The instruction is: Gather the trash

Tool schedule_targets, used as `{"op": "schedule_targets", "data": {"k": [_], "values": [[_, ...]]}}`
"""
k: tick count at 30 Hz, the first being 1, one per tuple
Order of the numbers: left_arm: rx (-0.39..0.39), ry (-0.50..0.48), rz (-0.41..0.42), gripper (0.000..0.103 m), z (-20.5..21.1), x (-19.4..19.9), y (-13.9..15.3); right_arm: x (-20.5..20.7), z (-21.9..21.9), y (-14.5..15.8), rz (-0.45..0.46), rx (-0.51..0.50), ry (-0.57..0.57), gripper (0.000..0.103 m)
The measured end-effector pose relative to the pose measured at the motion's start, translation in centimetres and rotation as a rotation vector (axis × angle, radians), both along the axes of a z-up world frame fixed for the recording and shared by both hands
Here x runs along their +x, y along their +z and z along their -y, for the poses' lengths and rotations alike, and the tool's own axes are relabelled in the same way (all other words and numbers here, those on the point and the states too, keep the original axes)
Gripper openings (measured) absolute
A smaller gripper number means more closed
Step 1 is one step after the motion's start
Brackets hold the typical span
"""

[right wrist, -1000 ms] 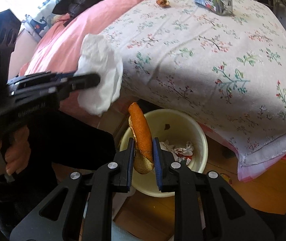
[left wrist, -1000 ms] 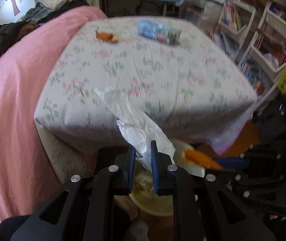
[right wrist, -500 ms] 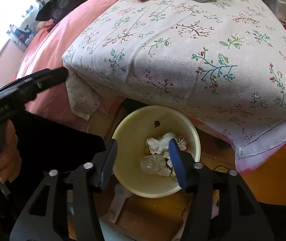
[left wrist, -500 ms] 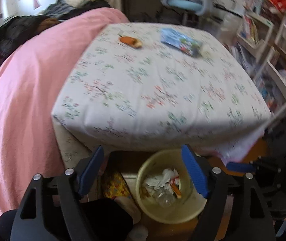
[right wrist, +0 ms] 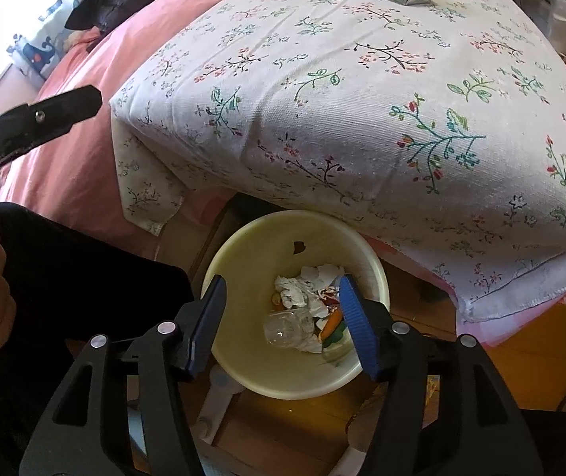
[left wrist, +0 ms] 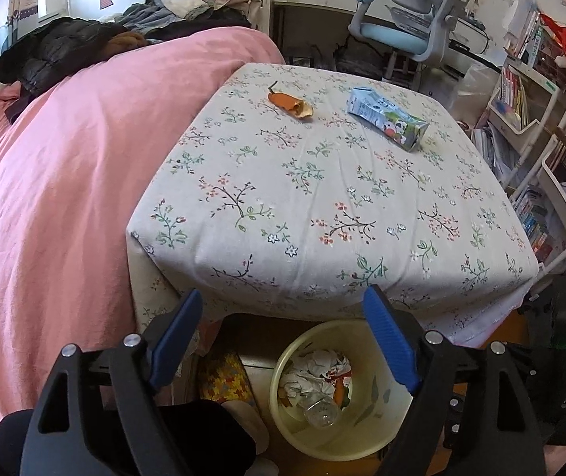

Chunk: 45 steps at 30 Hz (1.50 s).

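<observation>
Both tools spread and empty over the bin

The left tool (left wrist: 283, 313) and right tool (right wrist: 281, 301), jaws just opened, hang above the yellow bin (right wrist: 243, 246) of trash; an orange peel (left wrist: 290, 104) and a carton (left wrist: 388, 118) lie on the floral tabletop (left wrist: 322, 206)

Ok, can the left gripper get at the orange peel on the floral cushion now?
Probably yes. The left gripper is open and empty, and the orange peel lies exposed on the floral cushion, nothing between, though far across.
</observation>
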<state>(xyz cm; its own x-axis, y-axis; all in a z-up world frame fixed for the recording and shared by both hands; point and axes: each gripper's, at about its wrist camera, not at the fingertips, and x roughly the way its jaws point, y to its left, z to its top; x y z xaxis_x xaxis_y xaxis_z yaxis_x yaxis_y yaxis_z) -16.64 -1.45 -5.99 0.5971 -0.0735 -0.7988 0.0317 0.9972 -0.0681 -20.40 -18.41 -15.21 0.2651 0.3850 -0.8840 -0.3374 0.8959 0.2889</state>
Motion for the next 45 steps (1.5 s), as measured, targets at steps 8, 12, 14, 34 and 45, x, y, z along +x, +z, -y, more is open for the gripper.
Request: {"op": "schedule_targets", "data": {"k": [8, 12, 14, 34, 45], "values": [[-0.003, 0.018, -0.001, 0.083, -0.2, 0.3, -0.1, 0.0, -0.3, -0.1, 0.011, -0.021, 0.007, 0.061], [0.002, 0.017, 0.001, 0.084, -0.1, 0.2, -0.1, -0.1, -0.6, -0.1, 0.018, -0.033, 0.016, 0.063], [0.004, 0.018, 0.0, 0.085, -0.1, 0.3, -0.1, -0.1, -0.7, -0.1, 0.02, -0.038, 0.02, 0.064], [-0.003, 0.083, 0.032, 0.087, -1.9, 4.9, 1.2, 2.0, -0.6, 8.7, 0.314, -0.009, 0.02, 0.077], [-0.01, 0.123, 0.005, 0.087, -2.7, 14.1, 1.7, 15.1, 1.8, 12.1, 0.397, -0.149, 0.009, 0.079]]}}
